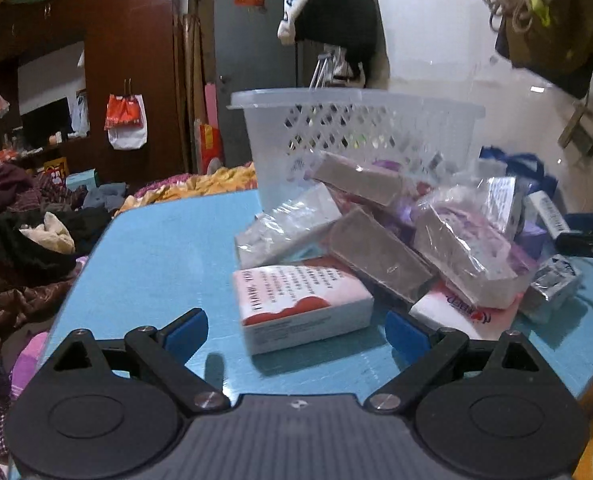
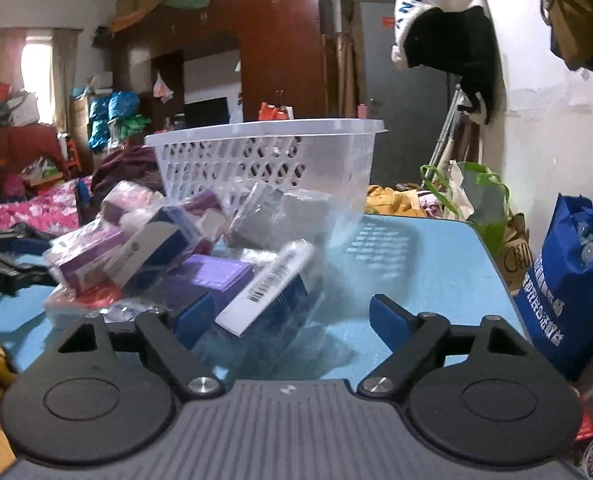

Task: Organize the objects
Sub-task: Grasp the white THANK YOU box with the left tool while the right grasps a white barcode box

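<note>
A pile of small boxes and plastic-wrapped packets lies on a blue table in front of a white lattice basket. My left gripper is open, its blue pads either side of a white and red box at the pile's near edge. In the right wrist view the same pile and basket show. My right gripper is open, with a bagged blue and white box lying between its fingers.
Clothes and bedding are heaped left of the table. A blue shopping bag and a green bag stand right of it. A garment hangs on the wall behind the basket. The other gripper shows at the left.
</note>
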Demonstrator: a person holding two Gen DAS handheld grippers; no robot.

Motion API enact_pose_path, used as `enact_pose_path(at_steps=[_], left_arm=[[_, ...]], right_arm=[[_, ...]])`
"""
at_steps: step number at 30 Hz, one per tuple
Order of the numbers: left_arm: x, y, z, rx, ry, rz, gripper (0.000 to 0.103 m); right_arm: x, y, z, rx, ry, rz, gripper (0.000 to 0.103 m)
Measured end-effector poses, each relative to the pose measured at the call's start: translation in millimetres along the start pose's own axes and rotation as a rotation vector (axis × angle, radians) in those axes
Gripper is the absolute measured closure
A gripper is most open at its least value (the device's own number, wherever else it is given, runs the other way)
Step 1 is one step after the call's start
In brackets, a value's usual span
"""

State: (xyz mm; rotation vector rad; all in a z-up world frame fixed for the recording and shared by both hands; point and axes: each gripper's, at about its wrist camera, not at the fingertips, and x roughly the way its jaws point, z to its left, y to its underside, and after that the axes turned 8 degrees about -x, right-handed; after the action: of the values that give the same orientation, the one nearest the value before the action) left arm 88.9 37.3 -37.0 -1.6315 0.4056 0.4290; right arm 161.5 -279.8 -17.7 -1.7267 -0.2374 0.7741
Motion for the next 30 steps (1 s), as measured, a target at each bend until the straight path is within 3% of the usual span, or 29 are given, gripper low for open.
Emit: enact_pose_path(at_steps=[6, 11, 18, 19, 21, 22, 30], left_arm=[[5.1, -3.7, -6.9, -0.011, -0.073, 0.0, 0.009], [1.2, -3.1, 1.9, -0.031, -0.062, 0.008, 0.013], [2.1, -3.1, -4.7, 0.017, -0.08, -0.003, 0.013], [2.1, -3.1, -6.1, 0.024, -0.079, -0.005, 0.012], [2.0, -3.5, -7.9, 0.028, -0.079, -0.004, 0.012], [2.6, -3.8, -9.1, 0.028, -0.079, -0.002, 0.011], [5.2, -8.7, 2.1, 0.007, -0.132, 0.002, 0.008]], right_arm=[[-2.4, 2.4, 6.3, -0.024, 0.029, -0.003, 0.017], [13.6, 0.1, 0.9, 0.026, 0.007, 0.033, 0.049], [17.8, -10.0, 18.4, -0.059, 0.072, 0.06, 0.043], [18.0, -12.0, 16.6, -0.063, 0.077, 0.064, 0.04], [18.0, -14.9, 11.3, -0.058, 0.086, 0.078, 0.019], [19.3, -16.0, 9.8, -0.067, 0.086, 0.093, 0.017], [39.8, -22.1, -5.1, -0.048, 0.042, 0.171, 0.016]])
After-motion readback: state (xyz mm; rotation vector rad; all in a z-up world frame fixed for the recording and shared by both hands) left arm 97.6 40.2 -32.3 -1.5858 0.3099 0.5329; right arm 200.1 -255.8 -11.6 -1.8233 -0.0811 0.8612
